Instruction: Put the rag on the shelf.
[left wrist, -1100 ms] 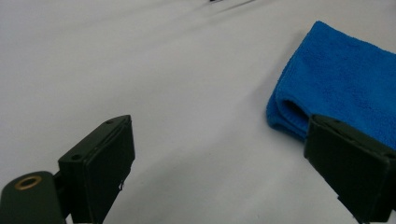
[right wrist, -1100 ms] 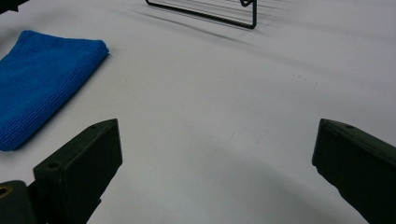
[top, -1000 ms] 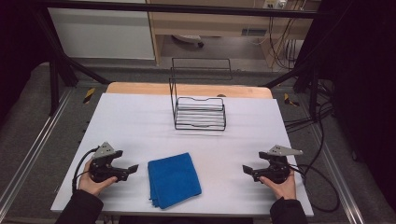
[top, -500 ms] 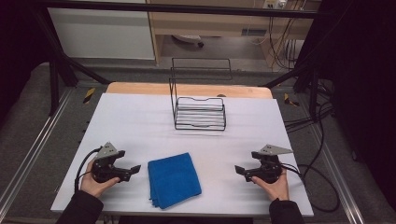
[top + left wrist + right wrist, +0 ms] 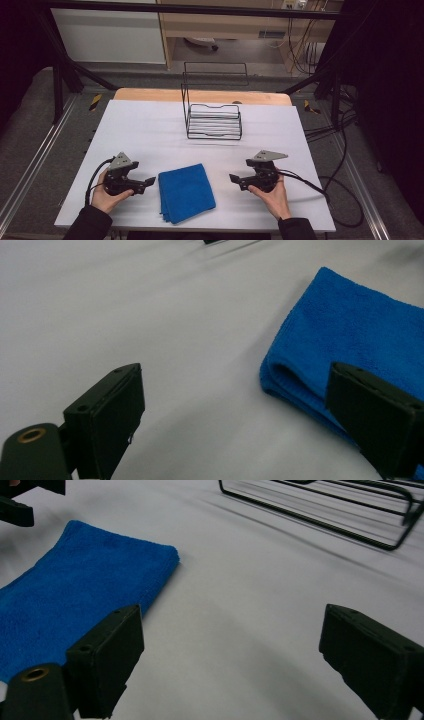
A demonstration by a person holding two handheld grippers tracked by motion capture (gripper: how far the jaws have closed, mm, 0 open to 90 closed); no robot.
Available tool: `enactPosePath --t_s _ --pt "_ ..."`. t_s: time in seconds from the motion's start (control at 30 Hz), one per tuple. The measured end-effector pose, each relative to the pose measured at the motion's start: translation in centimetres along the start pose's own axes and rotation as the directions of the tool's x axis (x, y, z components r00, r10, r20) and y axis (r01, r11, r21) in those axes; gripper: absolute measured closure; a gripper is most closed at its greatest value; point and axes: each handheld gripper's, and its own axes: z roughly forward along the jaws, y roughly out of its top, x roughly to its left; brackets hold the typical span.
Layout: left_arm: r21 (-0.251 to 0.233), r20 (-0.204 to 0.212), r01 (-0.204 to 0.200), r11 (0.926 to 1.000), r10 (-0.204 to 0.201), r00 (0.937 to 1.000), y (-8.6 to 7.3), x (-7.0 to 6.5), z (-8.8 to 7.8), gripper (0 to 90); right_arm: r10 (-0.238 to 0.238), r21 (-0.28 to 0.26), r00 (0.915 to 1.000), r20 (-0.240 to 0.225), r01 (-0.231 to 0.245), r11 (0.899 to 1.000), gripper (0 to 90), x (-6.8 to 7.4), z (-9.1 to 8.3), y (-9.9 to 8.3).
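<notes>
Cloth: folded blue terry cloth (image 5: 186, 192) lies flat at the near middle of the white table (image 5: 150, 125), unmoved since earlier.
Left gripper (image 5: 149, 182): just left of the cloth, jaws spread, nothing between them; place unchanged.
Right gripper (image 5: 234, 179): has slid left toward the cloth, now near its right edge but apart; jaws have just been closing slightly, apparently still released, gripping nothing.
Rack: black wire rack (image 5: 214, 119) stands at the far middle, untouched.

One blue cloth (image 5: 186, 192), one wire rack (image 5: 214, 120), two hand-held grippers.
</notes>
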Motion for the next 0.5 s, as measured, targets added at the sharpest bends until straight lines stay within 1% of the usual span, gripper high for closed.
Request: enactPosePath --t_s 0.03,0.07,0.1,0.17,0.2,0.23,0.27,0.33,0.4,0.47,0.5 --pt "0.0 0.0 0.003 1.0 -0.003 1.0 0.0 0.0 0.0 9.3 -0.001 0.004 1.0 -0.005 0.001 1.0 13.0 0.3 0.4 0.3" --pt "0.002 -0.001 0.003 1.0 -0.003 1.0 0.0 0.0 0.0 9.3 -0.003 0.02 0.9998 -0.019 0.003 1.0 17.5 0.8 1.3 0.8" --pt "0.004 -0.003 0.003 1.0 -0.003 1.0 0.0 0.1 0.0 9.3 0.002 0.024 0.9996 -0.029 -0.001 1.0 18.5 1.0 1.8 1.1" --pt "0.003 -0.004 0.009 1.0 -0.009 1.0 0.0 0.1 0.1 9.4 -0.009 0.036 0.9996 -0.028 0.01 0.999 22.5 1.4 2.5 1.6" --pt "0.003 -0.004 0.009 1.0 -0.009 1.0 0.0 0.1 0.1 9.4 -0.009 0.036 0.9996 -0.028 0.01 0.999 22.5 1.4 2.5 1.6" --pt "0.003 -0.007 0.009 1.0 -0.009 0.9999 0.0 0.1 0.0 9.4 -0.013 0.034 0.9994 -0.034 0.014 0.999 24.3 1.6 2.9 1.9" --pt "0.001 -0.009 0.008 1.0 -0.008 0.9999 0.0 0.2 0.0 9.4 -0.019 0.032 0.999 -0.04 0.021 0.999 28.7 2.0 3.9 2.6" --pt "0.001 -0.01 0.009 1.0 -0.009 0.9999 -0.1 0.2 0.0 9.4 -0.025 0.03 0.9985 -0.048 0.026 0.999 32.5 2.3 4.9 3.2" --pt "-0.002 -0.011 0.01 0.9999 -0.01 0.9999 -0.1 0.2 -0.1 9.4 -0.021 0.043 0.9983 -0.055 0.024 0.999 34.9 2.6 5.9 3.7" --pt "-0.003 -0.011 0.009 1.0 -0.009 0.9999 -0.1 0.3 -0.2 9.4 -0.027 0.052 0.9977 -0.062 0.03 0.998 40.0 3.0 6.8 3.9" --pt "-0.004 -0.011 0.009 0.9999 -0.009 0.9999 0.0 0.3 -0.2 9.4 -0.029 0.059 0.9977 -0.062 0.033 0.998 40.6 3.2 7.2 4.0"
